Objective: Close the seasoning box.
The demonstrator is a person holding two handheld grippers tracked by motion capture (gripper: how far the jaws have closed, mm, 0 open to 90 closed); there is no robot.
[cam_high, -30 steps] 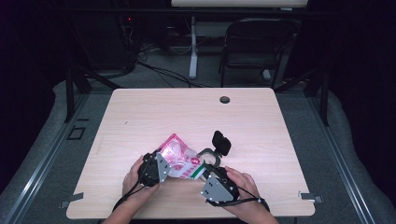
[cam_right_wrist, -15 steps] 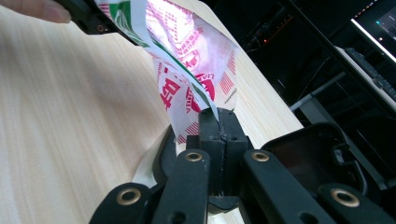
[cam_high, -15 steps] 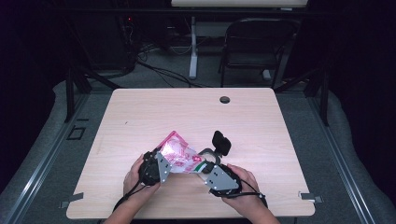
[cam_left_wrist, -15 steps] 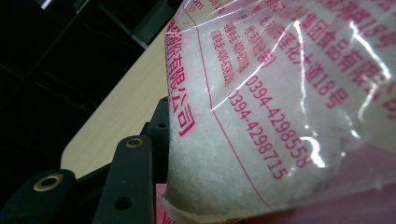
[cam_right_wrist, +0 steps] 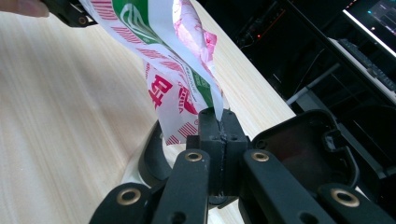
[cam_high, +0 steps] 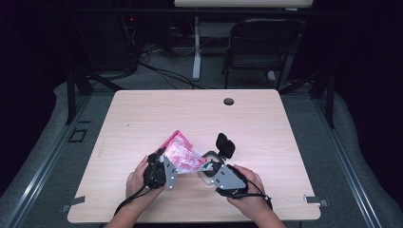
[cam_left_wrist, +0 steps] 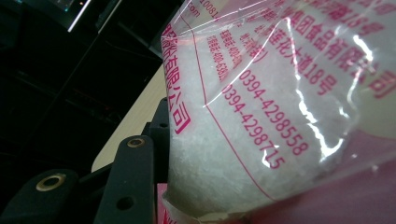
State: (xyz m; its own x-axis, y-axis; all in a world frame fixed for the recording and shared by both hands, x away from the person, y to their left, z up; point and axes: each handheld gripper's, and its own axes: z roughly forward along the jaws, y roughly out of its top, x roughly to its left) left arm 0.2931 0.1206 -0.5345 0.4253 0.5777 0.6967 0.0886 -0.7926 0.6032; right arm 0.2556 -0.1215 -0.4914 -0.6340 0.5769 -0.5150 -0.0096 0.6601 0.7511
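Note:
A clear bag (cam_high: 180, 154) with pink and red print, full of white grains, hangs just above the wooden table (cam_high: 142, 118) between my two grippers. My left gripper (cam_high: 165, 159) grips the bag's left end. In the left gripper view the bag (cam_left_wrist: 280, 93) bulges against one black finger (cam_left_wrist: 133, 182); the other finger is hidden behind it. My right gripper (cam_high: 205, 167) is shut on the bag's thin right edge. The right gripper view shows both jaws (cam_right_wrist: 218, 123) pinched together on the flat seam of the bag (cam_right_wrist: 173, 70).
A small black container with its hinged lid (cam_high: 225, 145) standing open sits on the table right by the right gripper; the lid (cam_right_wrist: 303, 149) lies just beyond its jaws. A round cable hole (cam_high: 228, 101) is at the table's far edge. A chair (cam_high: 261, 47) stands behind.
The right gripper has moved left to the bag and closed on its right edge. The bag now stretches between both grippers. The left hand has hardly moved.

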